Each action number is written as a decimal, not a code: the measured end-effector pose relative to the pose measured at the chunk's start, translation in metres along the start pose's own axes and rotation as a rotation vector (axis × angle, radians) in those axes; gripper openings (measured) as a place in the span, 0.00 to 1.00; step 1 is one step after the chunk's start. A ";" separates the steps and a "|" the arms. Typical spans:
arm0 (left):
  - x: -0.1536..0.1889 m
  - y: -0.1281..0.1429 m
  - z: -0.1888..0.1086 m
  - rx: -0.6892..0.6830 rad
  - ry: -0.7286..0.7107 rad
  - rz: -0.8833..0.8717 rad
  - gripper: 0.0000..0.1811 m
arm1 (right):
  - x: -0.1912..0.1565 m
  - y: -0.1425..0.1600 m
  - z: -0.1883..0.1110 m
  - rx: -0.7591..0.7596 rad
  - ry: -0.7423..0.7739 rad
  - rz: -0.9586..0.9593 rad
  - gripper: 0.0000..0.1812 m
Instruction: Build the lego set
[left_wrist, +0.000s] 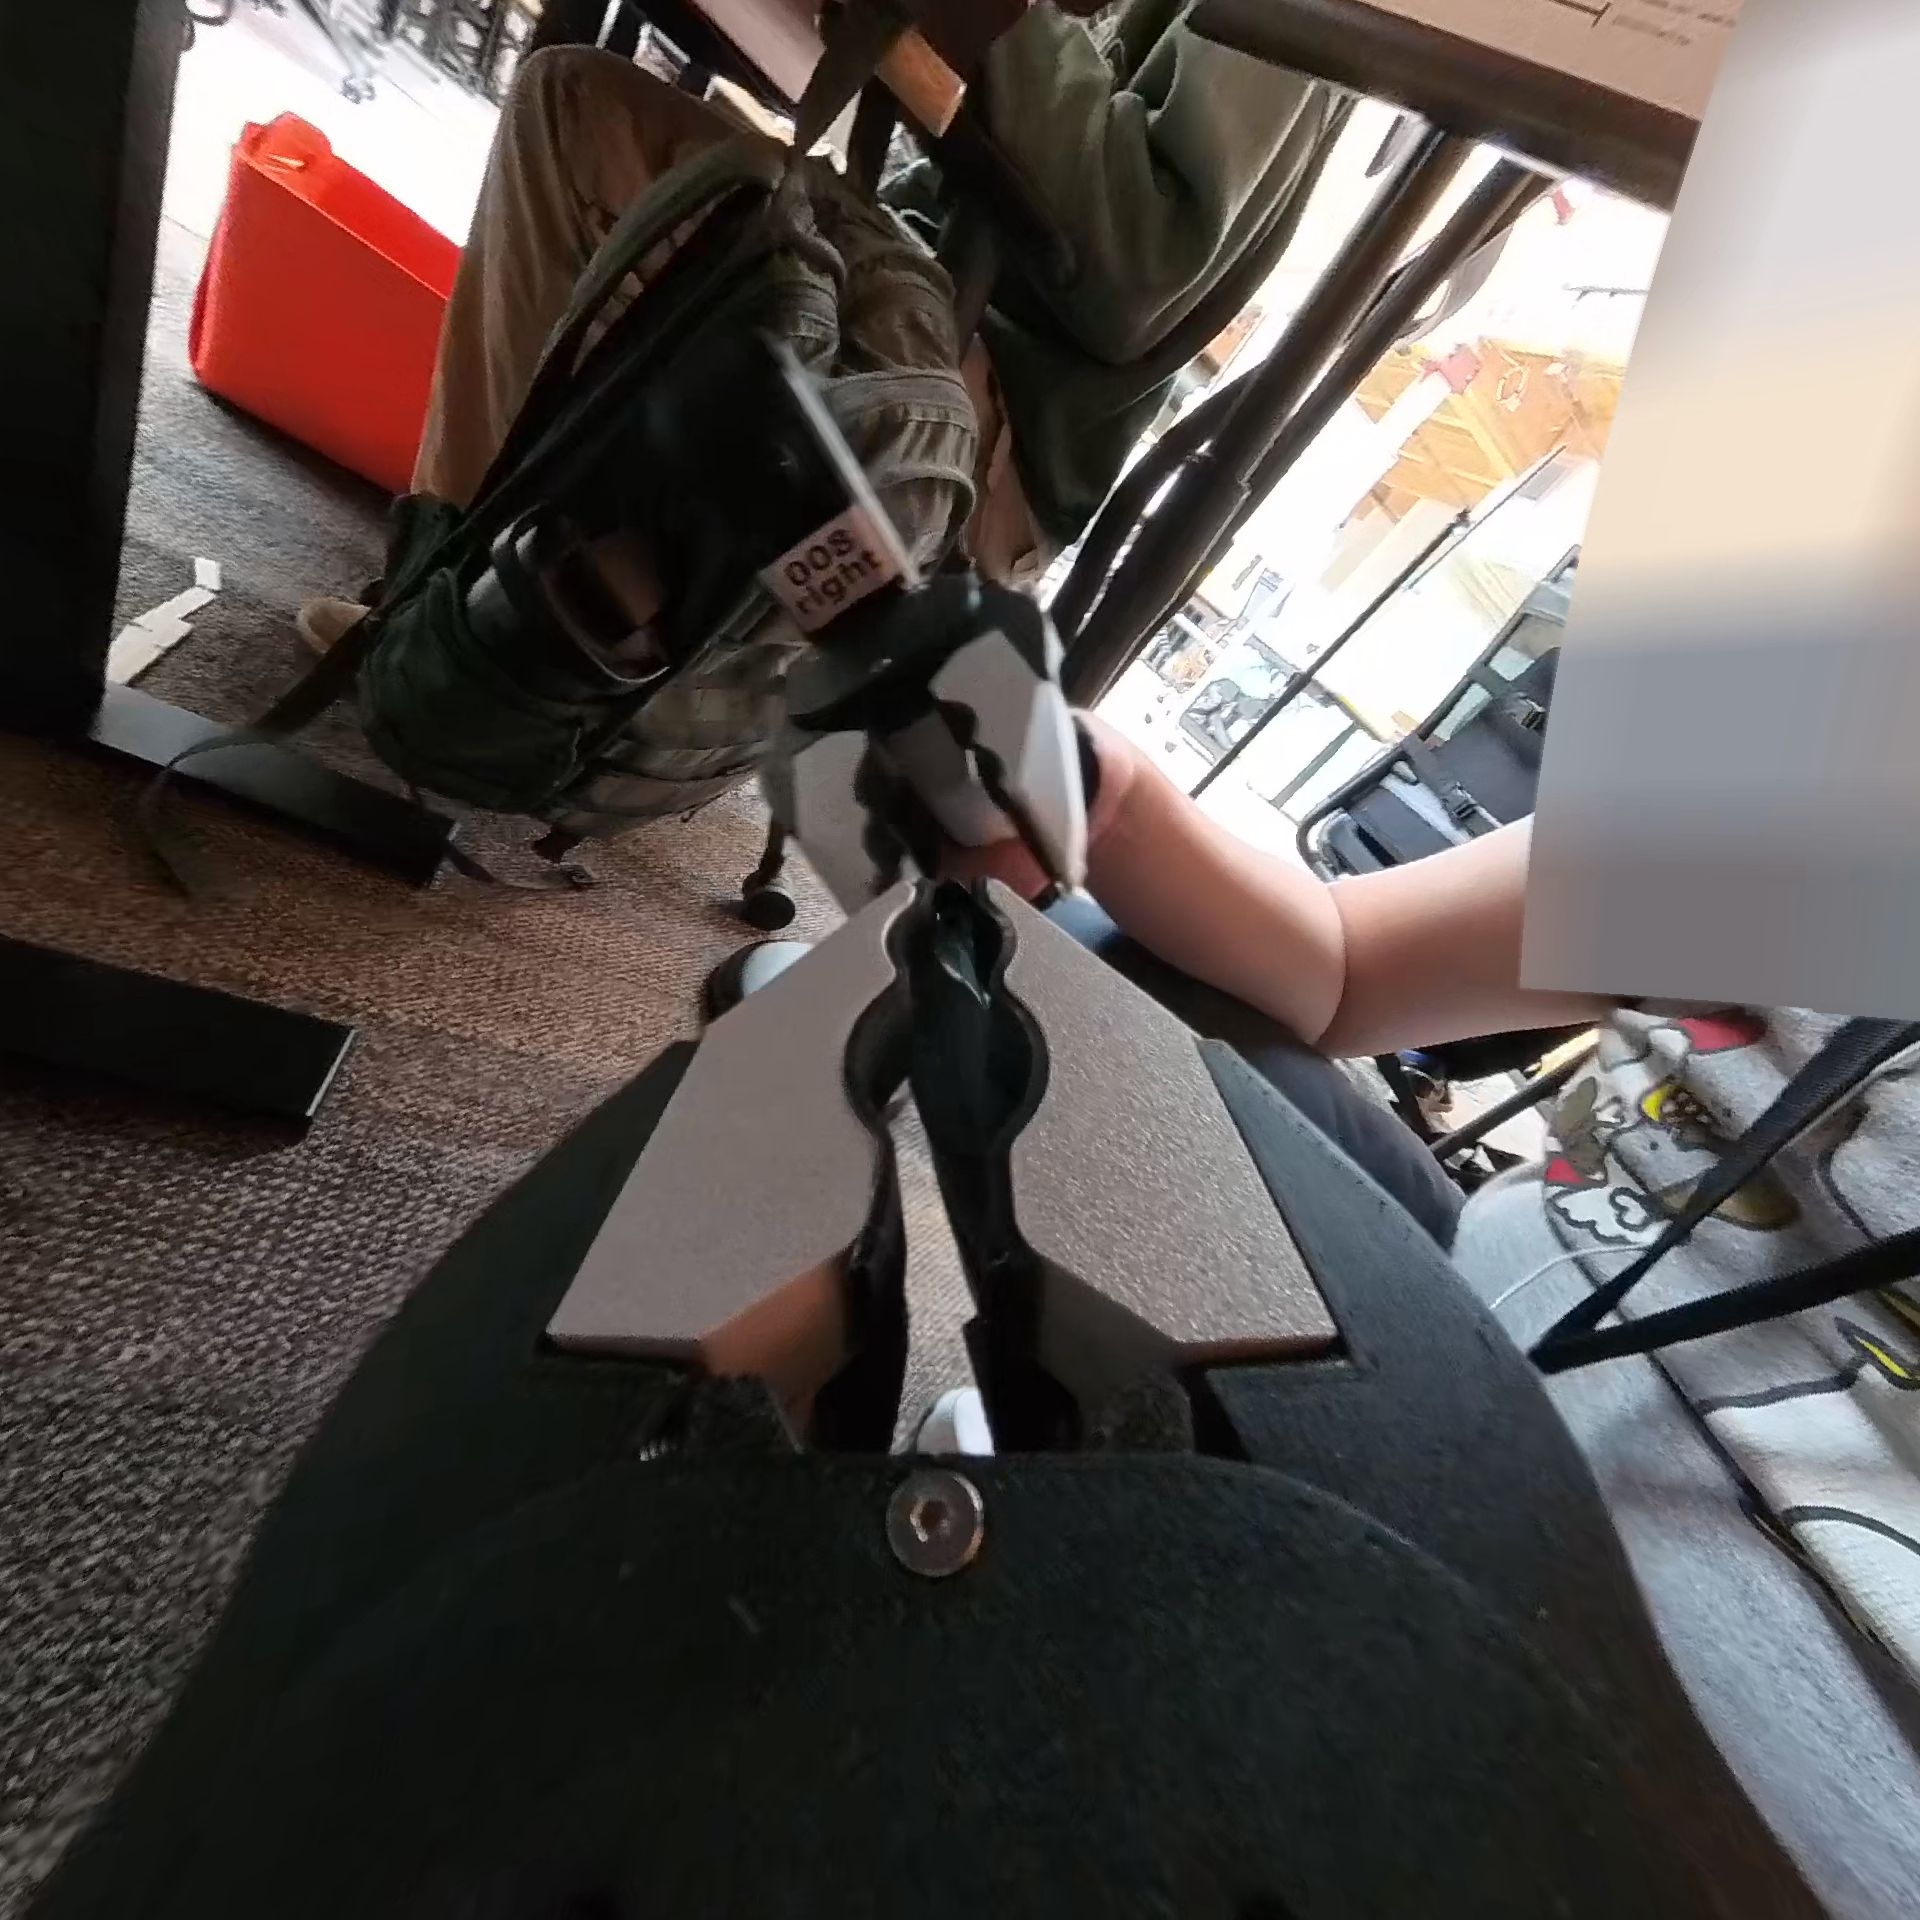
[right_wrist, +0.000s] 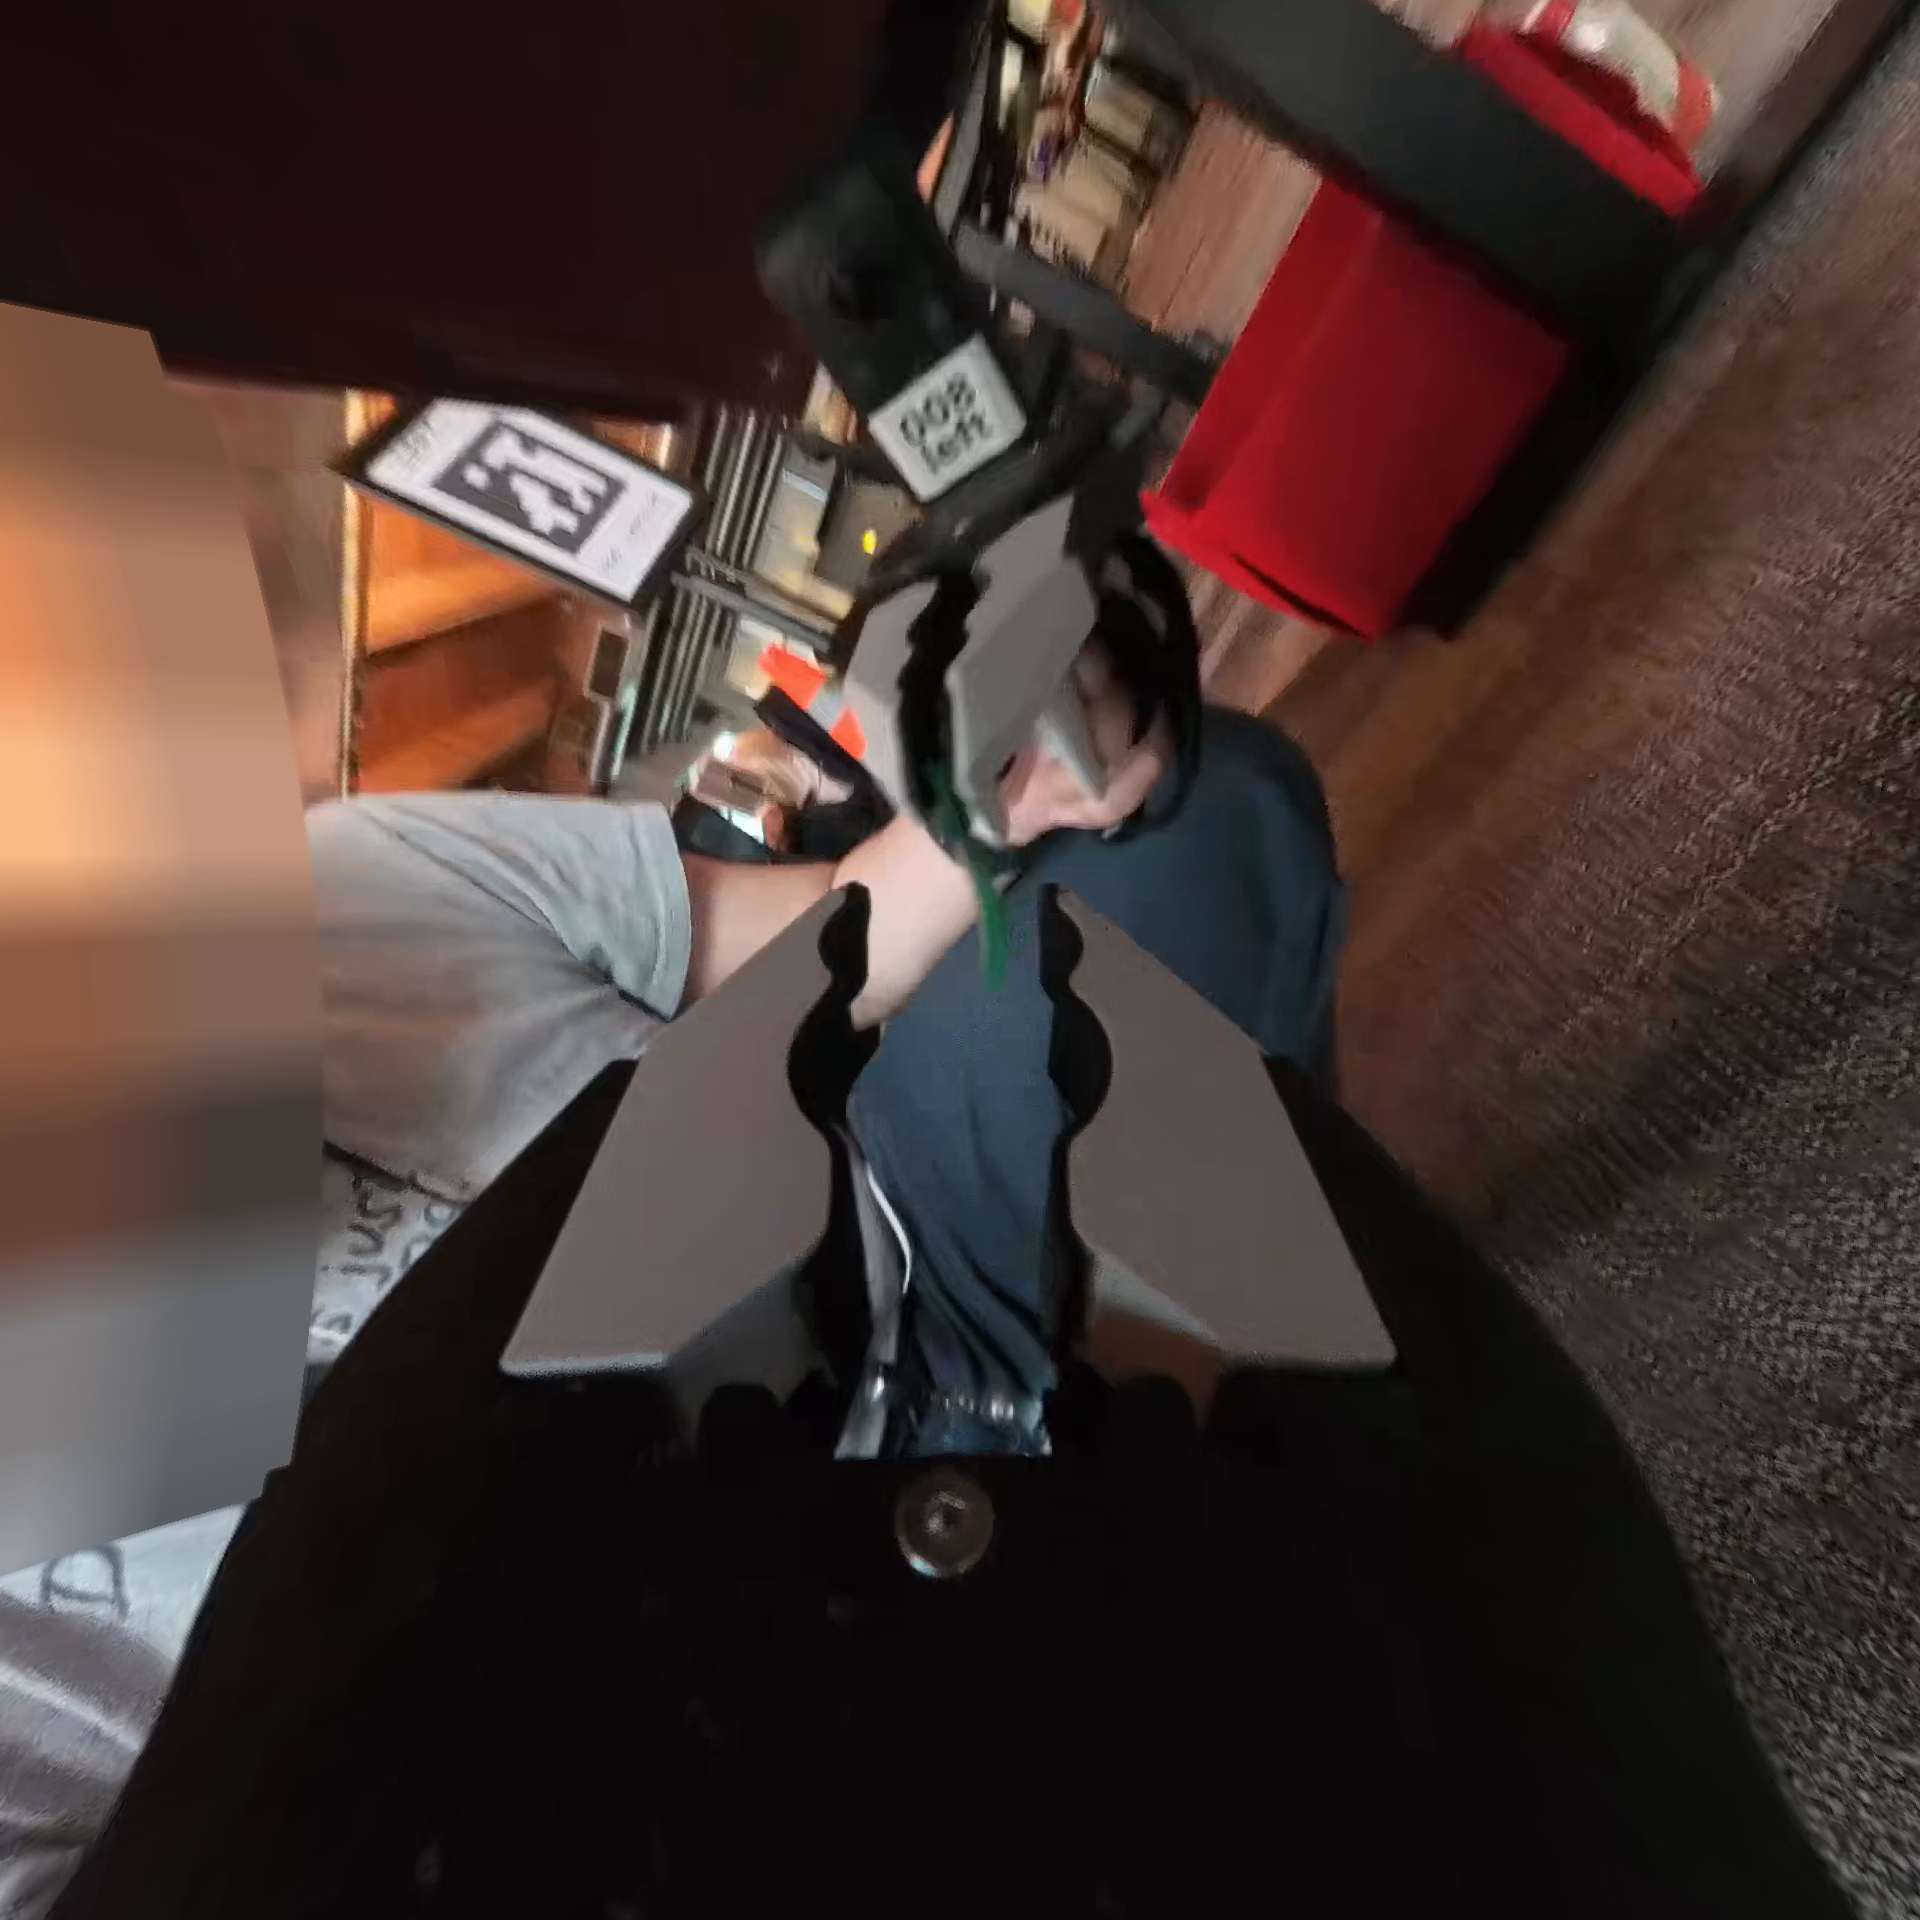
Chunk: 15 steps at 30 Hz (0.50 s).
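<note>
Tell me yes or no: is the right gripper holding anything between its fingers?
No. In the right wrist view the right gripper stands open with only the person's dark trousers showing through the gap; the green piece hangs from the left gripper.

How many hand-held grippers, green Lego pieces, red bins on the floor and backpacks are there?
Hand-held grippers: 2, the left hand-held gripper and the right hand-held gripper
Green Lego piece: 1
Red bin: 1
Backpack: 1
Total: 5

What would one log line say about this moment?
Left gripper: shut on green Lego piece | Right gripper: open, tips near piece
</note>
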<state>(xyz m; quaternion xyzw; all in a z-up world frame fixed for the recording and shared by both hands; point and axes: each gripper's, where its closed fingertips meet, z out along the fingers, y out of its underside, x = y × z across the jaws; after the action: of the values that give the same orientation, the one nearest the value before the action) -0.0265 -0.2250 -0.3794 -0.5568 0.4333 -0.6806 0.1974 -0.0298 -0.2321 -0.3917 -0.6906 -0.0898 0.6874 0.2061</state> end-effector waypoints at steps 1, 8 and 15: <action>0.004 -0.002 0.002 0.013 0.025 -0.004 0.02 | 0.004 -0.004 -0.001 0.016 0.014 0.005 0.17; 0.012 -0.006 0.004 0.033 0.066 -0.005 0.03 | -0.007 -0.011 -0.002 0.060 -0.074 0.011 0.17; 0.011 -0.016 0.000 0.091 0.064 -0.031 0.03 | 0.001 0.023 0.004 -0.110 -0.041 0.025 0.17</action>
<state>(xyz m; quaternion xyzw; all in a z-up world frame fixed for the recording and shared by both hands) -0.0267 -0.2245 -0.3596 -0.5318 0.3995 -0.7200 0.1980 -0.0379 -0.2521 -0.4015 -0.6877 -0.1229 0.6979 0.1575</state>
